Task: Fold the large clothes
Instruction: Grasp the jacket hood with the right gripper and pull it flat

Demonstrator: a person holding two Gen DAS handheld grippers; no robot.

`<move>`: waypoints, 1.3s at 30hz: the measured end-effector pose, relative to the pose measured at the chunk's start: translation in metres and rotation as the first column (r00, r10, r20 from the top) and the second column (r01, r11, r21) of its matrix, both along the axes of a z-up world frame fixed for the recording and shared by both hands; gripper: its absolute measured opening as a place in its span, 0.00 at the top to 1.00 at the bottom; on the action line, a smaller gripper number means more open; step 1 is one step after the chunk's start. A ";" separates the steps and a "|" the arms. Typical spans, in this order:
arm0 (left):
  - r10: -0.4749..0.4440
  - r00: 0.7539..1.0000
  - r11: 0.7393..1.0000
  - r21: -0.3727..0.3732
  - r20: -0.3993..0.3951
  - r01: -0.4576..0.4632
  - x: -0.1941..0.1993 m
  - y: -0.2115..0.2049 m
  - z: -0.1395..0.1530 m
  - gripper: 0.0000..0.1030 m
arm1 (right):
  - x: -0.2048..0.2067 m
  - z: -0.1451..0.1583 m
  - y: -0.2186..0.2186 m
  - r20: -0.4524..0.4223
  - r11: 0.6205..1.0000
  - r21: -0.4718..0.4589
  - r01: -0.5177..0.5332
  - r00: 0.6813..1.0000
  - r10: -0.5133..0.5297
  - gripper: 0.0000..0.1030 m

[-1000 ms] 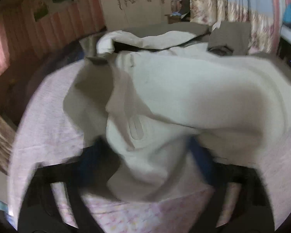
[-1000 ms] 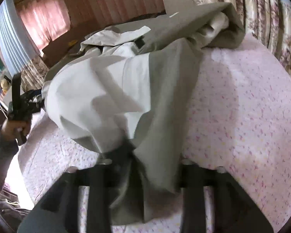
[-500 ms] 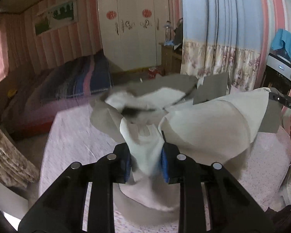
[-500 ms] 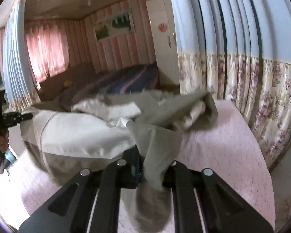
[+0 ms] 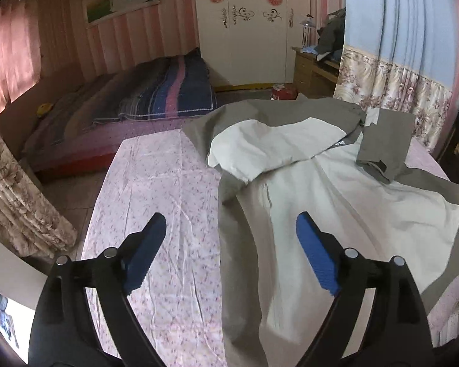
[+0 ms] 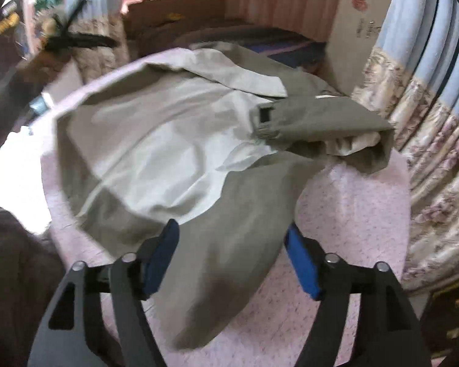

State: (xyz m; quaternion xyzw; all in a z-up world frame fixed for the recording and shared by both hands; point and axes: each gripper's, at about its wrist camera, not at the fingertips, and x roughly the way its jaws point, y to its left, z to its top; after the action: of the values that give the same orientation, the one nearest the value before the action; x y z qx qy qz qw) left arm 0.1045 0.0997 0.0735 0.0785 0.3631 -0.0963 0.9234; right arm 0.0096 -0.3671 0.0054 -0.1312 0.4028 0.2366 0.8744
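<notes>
A large olive-grey jacket with a pale cream lining (image 5: 321, 189) lies spread on the pink flowered sheet (image 5: 162, 202), its hood and a sleeve cuff at the far end. My left gripper (image 5: 231, 250) hangs above the jacket's near left edge, its jaws opening wide with no cloth between the blue pads. In the right wrist view the same jacket (image 6: 168, 140) lies lining-up, an olive flap nearest me. My right gripper (image 6: 231, 260) hovers over that flap, jaws opening, pads clear of the fabric. The other gripper (image 6: 73, 36) shows blurred at the upper left.
A bed with a striped blanket (image 5: 156, 91) stands beyond the sheet, a white wardrobe (image 5: 244, 30) and a wooden side table (image 5: 315, 70) behind it. Floral curtains (image 6: 428, 140) hang close on the right. A dark sleeve (image 6: 12, 275) fills the lower left.
Both grippers let go of the jacket and opened wide. The cloth dropped back onto the sheet and lies flatter. Both grippers rose, and the right one rolled.
</notes>
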 end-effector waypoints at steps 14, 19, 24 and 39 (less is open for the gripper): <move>-0.050 0.999 0.998 -0.050 -0.014 0.049 0.097 -0.055 -0.040 0.15 | 0.178 0.003 -0.099 0.230 0.852 0.070 0.519 0.823 -0.520 0.02; -0.026 0.999 0.999 -0.039 -0.024 0.025 0.116 -0.052 -0.050 0.15 | 0.267 -0.052 -0.128 0.176 0.792 -0.010 0.610 0.781 -0.599 0.02; 0.020 0.998 0.997 -0.069 -0.052 -0.024 0.136 -0.038 -0.062 0.14 | 0.311 -0.083 -0.149 0.050 0.796 0.109 0.595 0.797 -0.602 0.99; 0.029 0.999 0.993 -0.115 -0.039 -0.034 0.170 -0.049 -0.067 0.13 | 0.291 -0.034 -0.199 0.288 0.541 0.008 0.841 0.516 -0.807 0.28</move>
State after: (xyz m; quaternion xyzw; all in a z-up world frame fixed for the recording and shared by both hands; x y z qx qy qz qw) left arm 0.2749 0.0506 0.0063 0.0174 0.3753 -0.1039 0.9209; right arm 0.3005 -0.5657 -0.0286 -0.0114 0.3146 -0.2531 0.9148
